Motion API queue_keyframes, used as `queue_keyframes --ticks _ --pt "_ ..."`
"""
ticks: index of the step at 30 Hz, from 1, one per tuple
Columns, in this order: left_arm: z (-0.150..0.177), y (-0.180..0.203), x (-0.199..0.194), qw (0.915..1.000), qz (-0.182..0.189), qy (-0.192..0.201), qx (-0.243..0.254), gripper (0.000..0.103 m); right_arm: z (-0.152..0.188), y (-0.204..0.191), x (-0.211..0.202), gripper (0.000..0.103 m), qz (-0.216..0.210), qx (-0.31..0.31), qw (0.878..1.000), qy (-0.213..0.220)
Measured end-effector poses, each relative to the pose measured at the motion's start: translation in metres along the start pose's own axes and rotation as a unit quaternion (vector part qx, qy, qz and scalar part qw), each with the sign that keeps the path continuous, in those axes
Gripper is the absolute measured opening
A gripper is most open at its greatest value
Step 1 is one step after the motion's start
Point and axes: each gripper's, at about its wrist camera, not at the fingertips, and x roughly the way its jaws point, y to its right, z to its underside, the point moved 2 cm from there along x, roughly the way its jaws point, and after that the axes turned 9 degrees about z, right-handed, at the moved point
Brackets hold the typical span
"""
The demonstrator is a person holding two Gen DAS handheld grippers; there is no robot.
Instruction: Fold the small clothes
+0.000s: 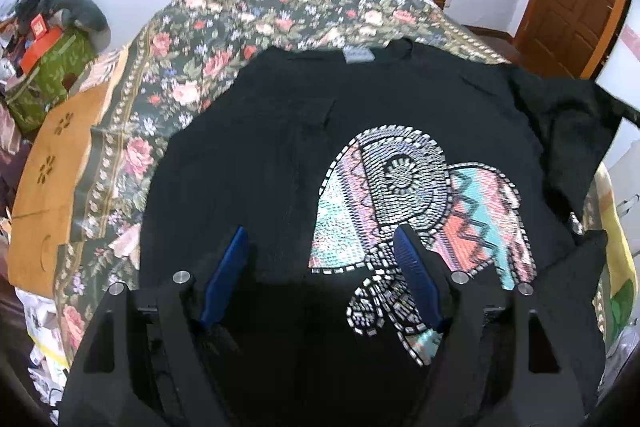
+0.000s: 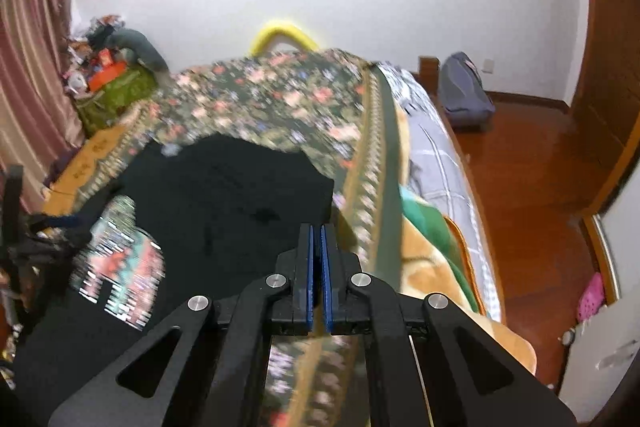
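Observation:
A black T-shirt (image 1: 248,163) with a multicoloured patterned print (image 1: 420,187) lies spread on a floral blanket (image 1: 224,27), its grey neck label (image 1: 359,55) at the far end. My left gripper (image 1: 320,247) hovers open over the shirt's near part. Its blue fingers (image 1: 230,267) stand wide apart with nothing pinched. My right gripper (image 2: 318,231) is shut at the right edge of the T-shirt (image 2: 240,195), where its blue pads meet on the black cloth. In the left wrist view the right sleeve (image 1: 568,123) rises off the bed. The right wrist view is blurred.
The floral blanket (image 2: 280,95) covers a bed with a yellow headboard (image 2: 284,31) at the far end. Cluttered boxes (image 1: 44,67) sit at the far left. A wooden floor (image 2: 532,195) and a grey backpack (image 2: 464,91) lie to the right of the bed.

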Motion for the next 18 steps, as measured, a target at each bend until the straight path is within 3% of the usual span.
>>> queue_keyframes --ticks 8,18 --pt "-0.002 -0.002 -0.038 0.9992 -0.002 0.039 0.013 0.075 -0.037 -0.067 -0.006 0.003 -0.048 -0.039 0.998 0.024" --pt "0.003 -0.026 -0.051 0.9987 0.002 0.049 -0.012 0.075 -0.050 -0.166 0.044 0.004 -0.104 -0.066 0.992 -0.010"
